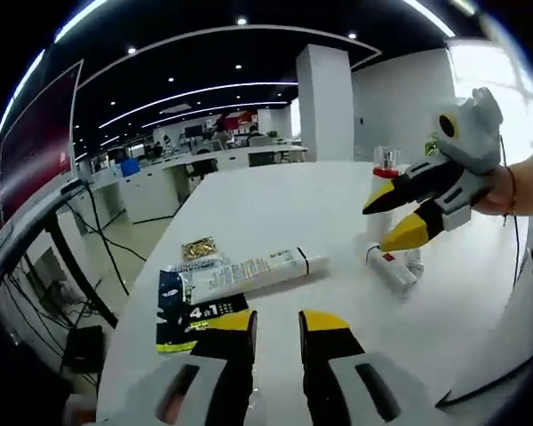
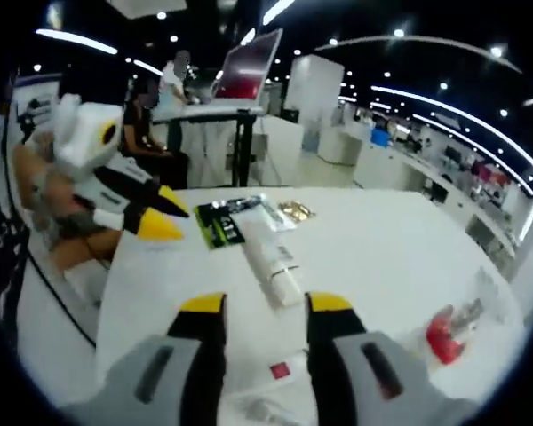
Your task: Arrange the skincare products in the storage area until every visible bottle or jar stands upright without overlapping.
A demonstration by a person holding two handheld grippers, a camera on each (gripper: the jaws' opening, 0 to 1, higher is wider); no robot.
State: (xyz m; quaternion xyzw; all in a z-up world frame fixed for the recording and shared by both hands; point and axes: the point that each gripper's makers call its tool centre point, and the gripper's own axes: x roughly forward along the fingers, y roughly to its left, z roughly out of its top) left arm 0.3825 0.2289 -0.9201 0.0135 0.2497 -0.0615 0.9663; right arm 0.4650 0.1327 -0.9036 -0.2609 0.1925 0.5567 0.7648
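Item: white tube point(image 1: 258, 272) lying flat mid-table beside the black sachet point(image 1: 188, 312); my left gripper point(image 1: 275, 333) and right gripper point(image 2: 265, 315) both parted and empty; risk: I nudge it rolling.

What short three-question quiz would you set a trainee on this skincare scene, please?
1. True or false: the long white plastic tube stands upright on the white table.
2. Which item lies next to that tube? A, a black flat packet; B, a green glass jar; C, a blue cup.
3. Fill the gap: the left gripper and the right gripper are both ___, holding nothing.

Key: 1 false, it lies on its side; 2 A; 3 open.
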